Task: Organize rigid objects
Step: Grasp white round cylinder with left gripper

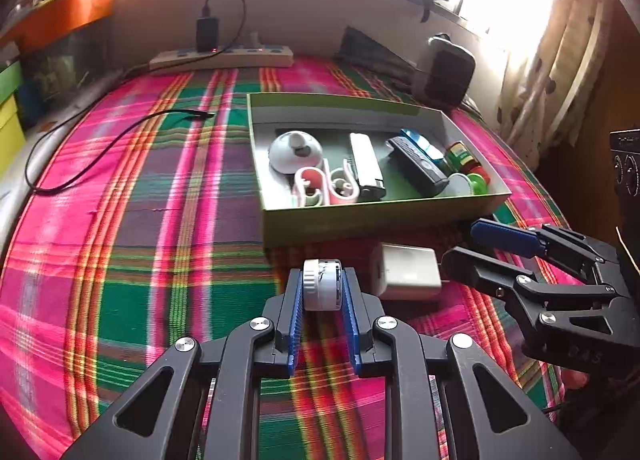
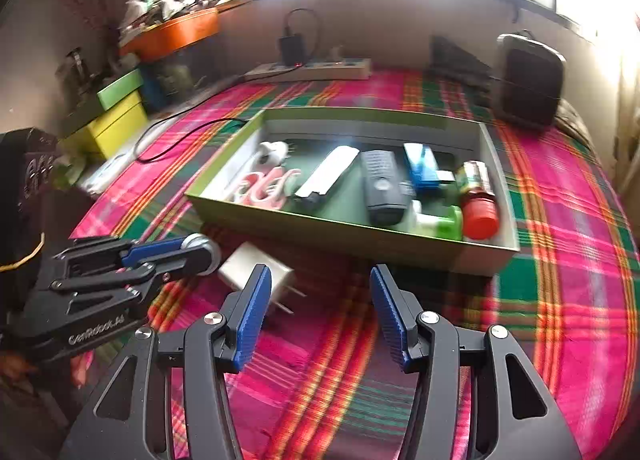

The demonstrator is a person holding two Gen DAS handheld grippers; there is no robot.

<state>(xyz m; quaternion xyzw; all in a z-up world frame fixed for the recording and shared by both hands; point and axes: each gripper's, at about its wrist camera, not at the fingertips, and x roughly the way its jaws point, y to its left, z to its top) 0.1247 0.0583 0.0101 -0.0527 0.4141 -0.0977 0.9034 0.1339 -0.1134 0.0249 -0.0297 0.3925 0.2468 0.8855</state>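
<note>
A: Any writing legible?
B: "GenRobot.ai" on the left gripper's [image 2: 200,256] body. Nothing else readable.
A: The item?
B: Small white wheel [image 1: 322,284], ribbed rim, pinched between the left gripper's blue pads [image 1: 297,300]. Stands on edge, axle running across from pad to pad, just in front of the green box [image 1: 384,216], beside a white charger [image 1: 406,272].
A: Right gripper [image 2: 320,284]?
B: Spread, empty, over the plaid cloth [image 1: 140,220].

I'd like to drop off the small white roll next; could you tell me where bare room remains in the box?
The green box is bare only along its far wall; remote, bottles and hooks crowd the rest. The plaid cloth left of it lies open.
</note>
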